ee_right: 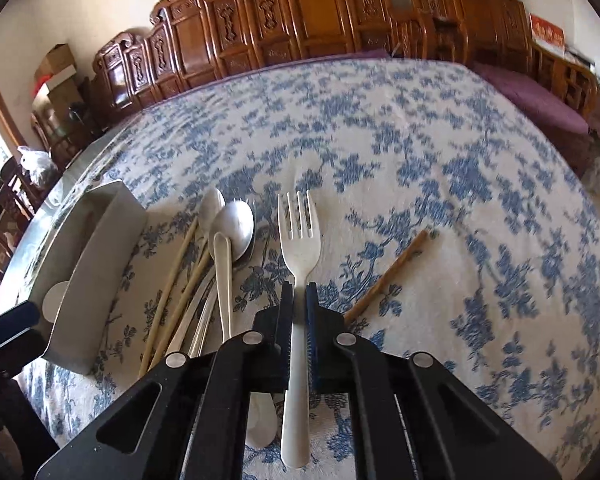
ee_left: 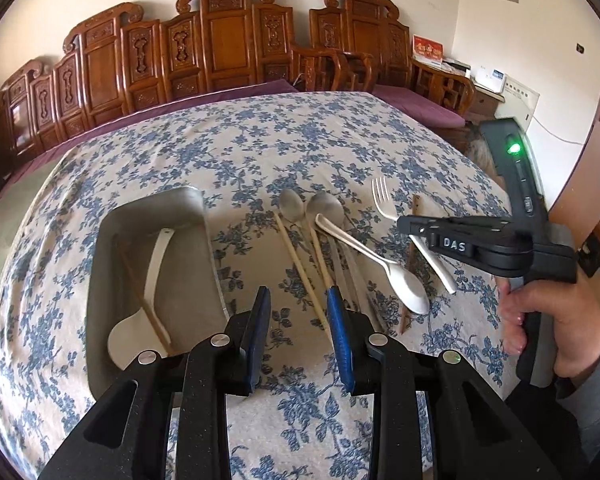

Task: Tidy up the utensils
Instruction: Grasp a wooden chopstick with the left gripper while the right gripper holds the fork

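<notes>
**Fork pinched at the neck, tray is the target**

Fingers [ee_right: 312,320] of the right gripper [ee_right: 300,300] pinch the white fork [ee_right: 299,240] on its handle just behind the tines, the long handle trailing back under the gripper. Judging by the tilt, the grip is narrow, so carry it level to stop it swivelling. Left of the fork lies the loose pile of spoons and chopsticks [ee_right: 204,272]; beyond the pile stands the metal tray [ee_left: 148,248], already holding a white spoon [ee_left: 140,320]. Lay the fork lengthwise beside that spoon. The left gripper [ee_left: 299,300] hovers spread and empty above the desk [ee_left: 260,140], between tray and pile.
</notes>
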